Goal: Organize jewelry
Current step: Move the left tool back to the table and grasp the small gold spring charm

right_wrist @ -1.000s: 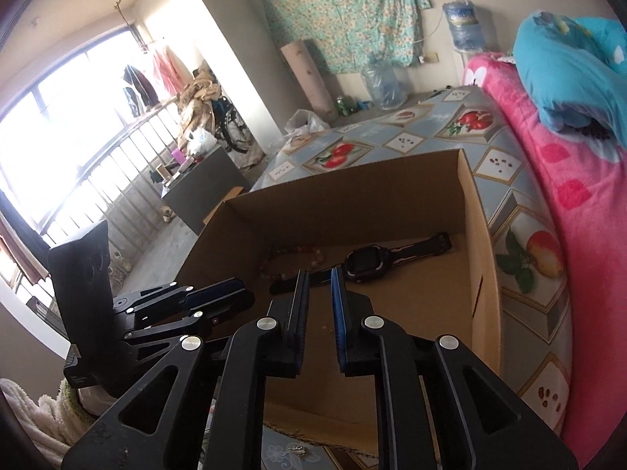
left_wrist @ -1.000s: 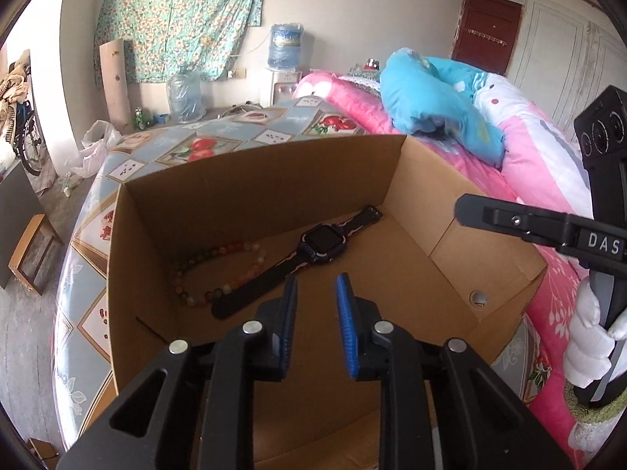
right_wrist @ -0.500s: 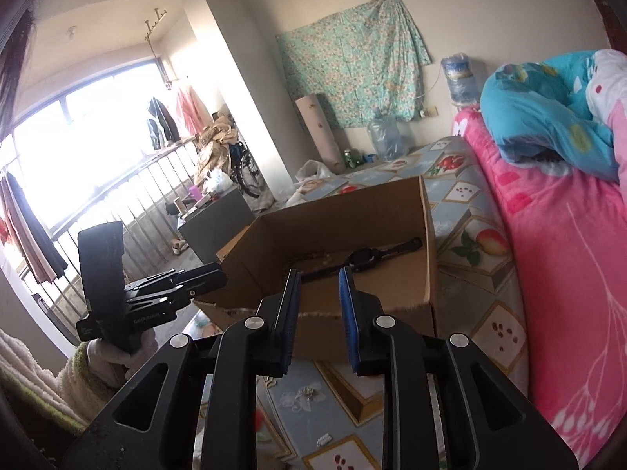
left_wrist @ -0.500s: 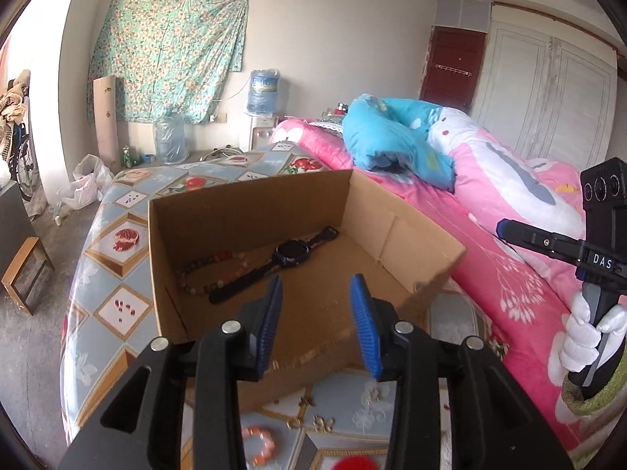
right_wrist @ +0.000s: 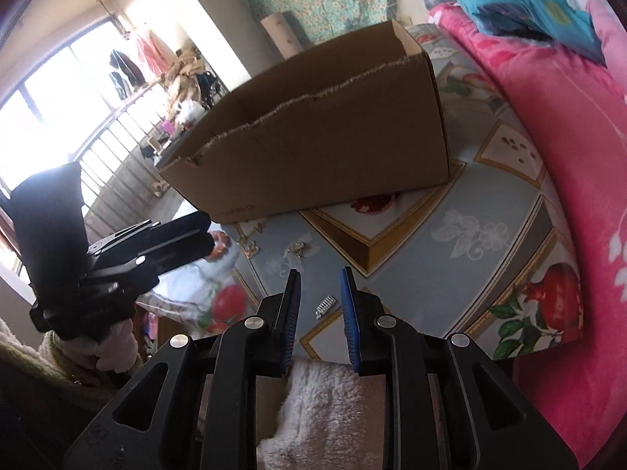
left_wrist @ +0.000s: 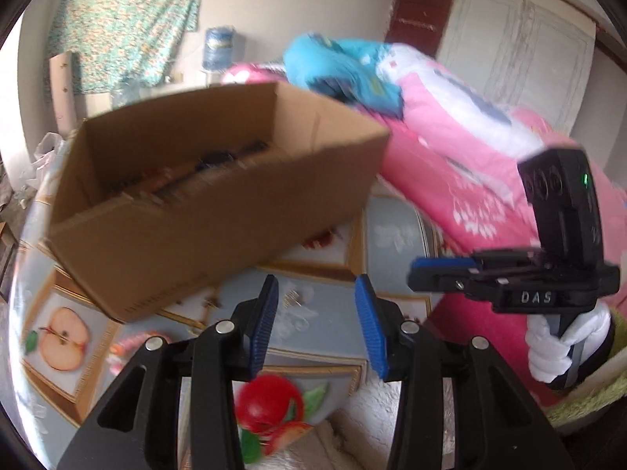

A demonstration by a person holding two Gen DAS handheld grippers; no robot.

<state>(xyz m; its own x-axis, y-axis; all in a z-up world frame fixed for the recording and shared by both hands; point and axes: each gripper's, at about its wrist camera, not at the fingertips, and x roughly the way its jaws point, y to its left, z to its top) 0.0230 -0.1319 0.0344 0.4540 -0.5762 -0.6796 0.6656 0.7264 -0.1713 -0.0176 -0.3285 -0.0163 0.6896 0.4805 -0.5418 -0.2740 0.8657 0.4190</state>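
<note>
A brown cardboard box (left_wrist: pixel 203 203) stands on the fruit-patterned table cover (left_wrist: pixel 321 313); it also shows in the right wrist view (right_wrist: pixel 333 137). Dark items, blurred, lie inside it. My left gripper (left_wrist: pixel 315 293) is open and empty, low over the cover in front of the box. My right gripper (right_wrist: pixel 319 278) is open and empty, near the cover's front. Small metal jewelry (right_wrist: pixel 298 250) lies on the cover ahead of it, a small silver clip (right_wrist: pixel 325 306) lies between its fingers, and a pink bead bracelet (left_wrist: pixel 125 346) lies to the left of my left gripper.
A pink bedspread (right_wrist: pixel 568 156) with a blue pillow (right_wrist: pixel 529 4) runs along the right. A white fluffy cloth (right_wrist: pixel 325 411) lies at the cover's near edge. A window with railings (right_wrist: pixel 58 125) is to the left.
Both grippers have pulled back out of the box and dropped low in front of it. The jaws of both have opened wider. The watch and bead string stay in the box.
</note>
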